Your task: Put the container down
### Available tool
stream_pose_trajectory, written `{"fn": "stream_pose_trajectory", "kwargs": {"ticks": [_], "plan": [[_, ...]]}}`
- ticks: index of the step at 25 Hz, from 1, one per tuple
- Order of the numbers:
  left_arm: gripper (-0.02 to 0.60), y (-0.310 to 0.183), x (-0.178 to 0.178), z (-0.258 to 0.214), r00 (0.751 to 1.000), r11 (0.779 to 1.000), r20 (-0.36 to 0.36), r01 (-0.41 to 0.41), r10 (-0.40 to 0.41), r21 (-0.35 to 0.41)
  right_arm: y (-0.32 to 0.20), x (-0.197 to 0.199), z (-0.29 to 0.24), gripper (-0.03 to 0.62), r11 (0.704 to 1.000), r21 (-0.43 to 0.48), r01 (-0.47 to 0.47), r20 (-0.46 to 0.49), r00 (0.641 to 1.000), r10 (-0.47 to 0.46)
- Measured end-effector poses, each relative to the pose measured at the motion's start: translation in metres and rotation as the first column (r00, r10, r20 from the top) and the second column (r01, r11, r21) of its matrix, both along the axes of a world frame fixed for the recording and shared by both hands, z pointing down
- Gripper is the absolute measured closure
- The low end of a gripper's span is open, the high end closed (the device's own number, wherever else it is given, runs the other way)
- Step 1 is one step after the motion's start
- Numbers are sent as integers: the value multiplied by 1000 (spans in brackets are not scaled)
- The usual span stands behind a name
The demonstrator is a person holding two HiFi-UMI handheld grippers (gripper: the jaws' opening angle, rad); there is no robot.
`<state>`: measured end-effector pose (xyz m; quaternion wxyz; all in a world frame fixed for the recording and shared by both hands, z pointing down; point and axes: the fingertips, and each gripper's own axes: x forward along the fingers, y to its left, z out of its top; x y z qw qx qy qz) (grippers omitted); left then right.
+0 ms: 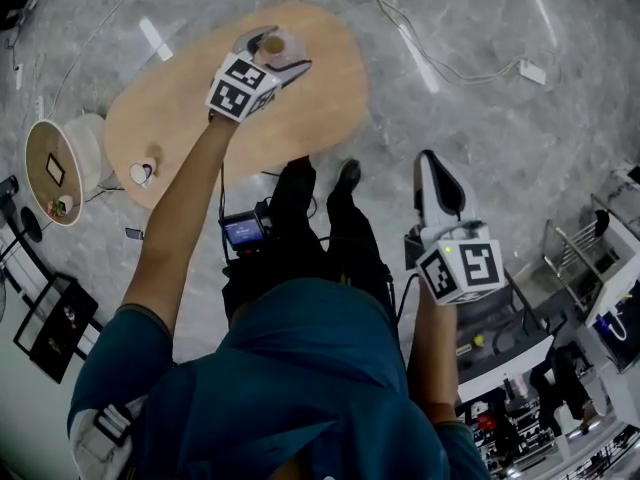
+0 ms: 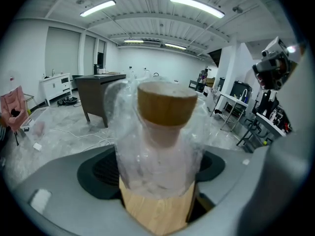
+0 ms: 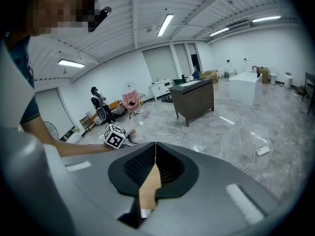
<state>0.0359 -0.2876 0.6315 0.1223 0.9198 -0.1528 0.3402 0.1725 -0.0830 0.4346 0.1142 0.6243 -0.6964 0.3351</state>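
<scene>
**Left tongs clamped on a corked clear jar over the wood table**

The biggest thing here is the oval table (image 1: 320, 98), with a smooth, light wood top, standing on a grey marbled floor (image 1: 480, 118). The left gripper (image 1: 268, 58) reaches out over its far end, jaws clenched around the container (image 2: 157, 146). The container is a see-through, crinkly-looking jar with rounded shoulders, and the table's wood shows right below it. Whether it actually touches the top is hard to say. A chunky tan cork stopper (image 2: 165, 109) plugs it. There's something pale inside, but it's too blurry to call. The right gripper (image 1: 435, 183) hangs off to the side over the floor, jaws pressed together on nothing. A small white cup-like thing (image 1: 143, 173) sits at the table's near end.
</scene>
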Motion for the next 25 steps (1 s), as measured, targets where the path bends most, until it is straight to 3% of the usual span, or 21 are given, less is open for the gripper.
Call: {"fn": "stream_pose_trajectory", "kwargs": {"ticks": [25], "plan": [[189, -30, -14, 202, 990, 990, 139, 56, -37, -133, 20, -16, 101, 582, 976, -215, -21, 43, 999, 31]]}}
